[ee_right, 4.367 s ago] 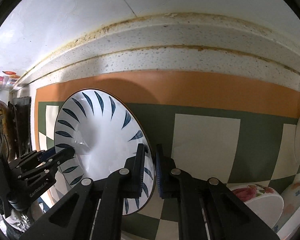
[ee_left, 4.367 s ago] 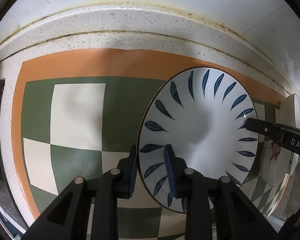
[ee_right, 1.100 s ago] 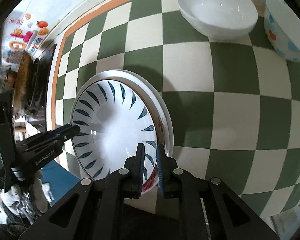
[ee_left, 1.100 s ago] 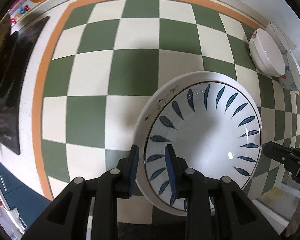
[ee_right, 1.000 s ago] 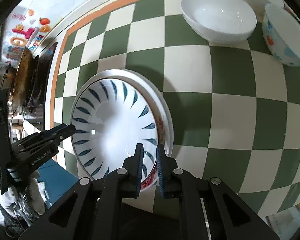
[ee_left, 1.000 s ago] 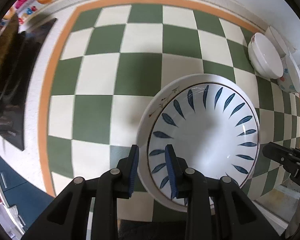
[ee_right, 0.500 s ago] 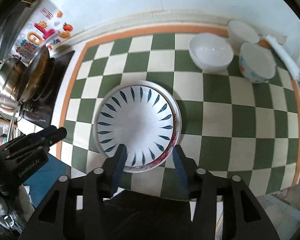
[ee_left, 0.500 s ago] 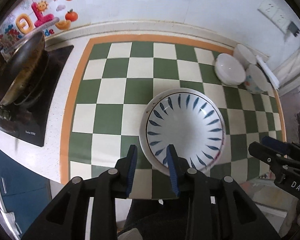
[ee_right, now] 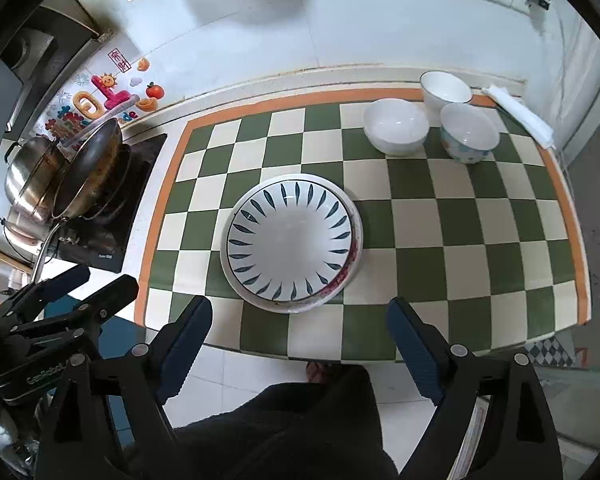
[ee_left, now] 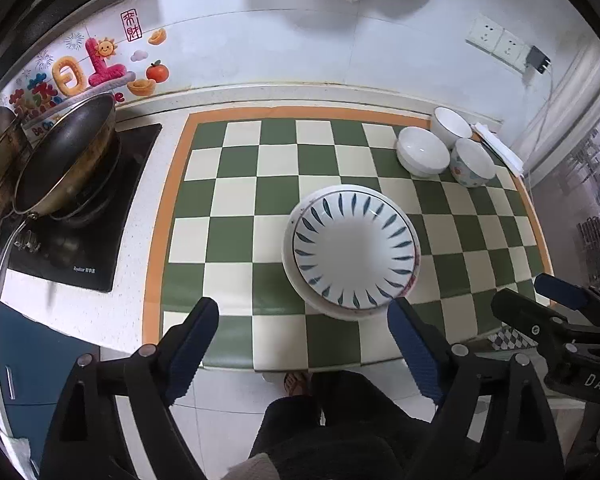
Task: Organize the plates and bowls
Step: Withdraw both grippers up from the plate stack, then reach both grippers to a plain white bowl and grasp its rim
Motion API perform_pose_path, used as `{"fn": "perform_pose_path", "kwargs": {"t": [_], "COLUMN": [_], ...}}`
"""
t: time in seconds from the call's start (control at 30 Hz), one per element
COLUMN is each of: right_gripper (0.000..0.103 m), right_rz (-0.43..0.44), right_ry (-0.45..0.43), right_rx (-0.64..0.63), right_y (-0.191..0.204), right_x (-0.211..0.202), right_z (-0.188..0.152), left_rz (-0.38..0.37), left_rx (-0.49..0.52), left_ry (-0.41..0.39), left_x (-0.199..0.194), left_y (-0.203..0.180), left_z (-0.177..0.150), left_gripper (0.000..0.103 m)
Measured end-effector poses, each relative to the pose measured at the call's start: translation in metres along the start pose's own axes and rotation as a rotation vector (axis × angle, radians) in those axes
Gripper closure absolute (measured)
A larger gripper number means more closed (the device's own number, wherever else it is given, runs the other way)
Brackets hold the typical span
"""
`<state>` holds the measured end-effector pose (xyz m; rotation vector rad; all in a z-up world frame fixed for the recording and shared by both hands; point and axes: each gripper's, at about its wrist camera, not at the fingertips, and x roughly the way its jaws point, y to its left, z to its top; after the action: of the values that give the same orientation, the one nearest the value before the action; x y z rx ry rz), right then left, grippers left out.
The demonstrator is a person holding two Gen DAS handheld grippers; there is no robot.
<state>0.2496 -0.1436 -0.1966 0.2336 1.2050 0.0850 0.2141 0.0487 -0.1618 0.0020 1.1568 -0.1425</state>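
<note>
A: On the checkered mat (ee_right: pixel 452 216) that covers the surface, near its front edge, we see the blue-leaf plate (ee_right: pixel 288 236) nested in a wider white plate (ee_right: pixel 350 264) whose rim carries a red pattern. In the left wrist view the same blue-leaf plate (ee_left: pixel 354 250) lies just ahead of the claw tips.

B: And the claws?

A: We read the left claw (ee_left: pixel 302 344) as released: its jaws have just been opening and now stand wide, with nothing between them. The right claw (ee_right: pixel 298 338) is likewise released, its jaws just opened, and nothing is gripped. Both sit above the front edge of the surface, clear of the plates.

B: Where are the bowls?

A: At the far right corner of the mat we find three, close together: a plain white bowl (ee_right: pixel 396 126), a white bowl with a dark rim line (ee_right: pixel 446 88) behind it, and a bowl with a coloured print (ee_right: pixel 468 134) to its right. A folded white cloth (ee_right: pixel 520 114) lies beside them.

B: And to the left?

A: A wok (ee_right: pixel 90 168) rests tilted on a black cooktop (ee_right: pixel 108 236), with a steel pot (ee_right: pixel 32 176) beside it.
</note>
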Motion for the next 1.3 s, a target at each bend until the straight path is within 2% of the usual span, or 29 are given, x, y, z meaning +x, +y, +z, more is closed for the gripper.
{"fn": "perform_pose_path", "kwargs": {"t": [0.07,0.2,0.5,0.63,0.73,0.83,1.03,1.3], "right_gripper": [0.010,0.007,0.004,0.004,0.004,0.004,0.004,0.004], "right_rz": [0.002,-0.015,-0.019,0.012,0.074,0.166,0.272,0.237], "right_ry": [-0.009,-0.035,-0.074,-0.079,-0.067,-0.045,0.008,0.120], "right_rx": [0.002,-0.016,-0.024,-0.026,-0.007,0.056,0.188,0.285], "right_y": [0.002,0.007,0.001,-0.009,-0.025,-0.057,-0.140,-0.233], "right_x": [-0.007,-0.021,-0.038,-0.034,-0.024,-0.011,0.032,0.121], "right_z": [-0.008,-0.019,-0.021,-0.014,-0.002,0.018,0.075,0.158], "left_rz": [-0.002,-0.011,-0.011,-0.008,-0.003,0.014,0.003,0.005], "left_rx": [0.011,0.019,0.010,0.007,0.007,0.011,0.004,-0.043], "left_ry": [-0.012,-0.026,-0.048,-0.043,-0.045,-0.050,-0.053,0.077], "left_x": [-0.006,-0.013,-0.022,-0.019,-0.011,0.001,0.044,0.156], "left_y": [-0.002,-0.006,-0.014,-0.022,-0.033,-0.052,-0.092,-0.132], "left_z": [-0.006,-0.015,-0.015,-0.010,0.002,0.022,0.078,0.167], "left_gripper": [0.016,0.004,0.003,0.003,0.003,0.003,0.003,0.003]}}
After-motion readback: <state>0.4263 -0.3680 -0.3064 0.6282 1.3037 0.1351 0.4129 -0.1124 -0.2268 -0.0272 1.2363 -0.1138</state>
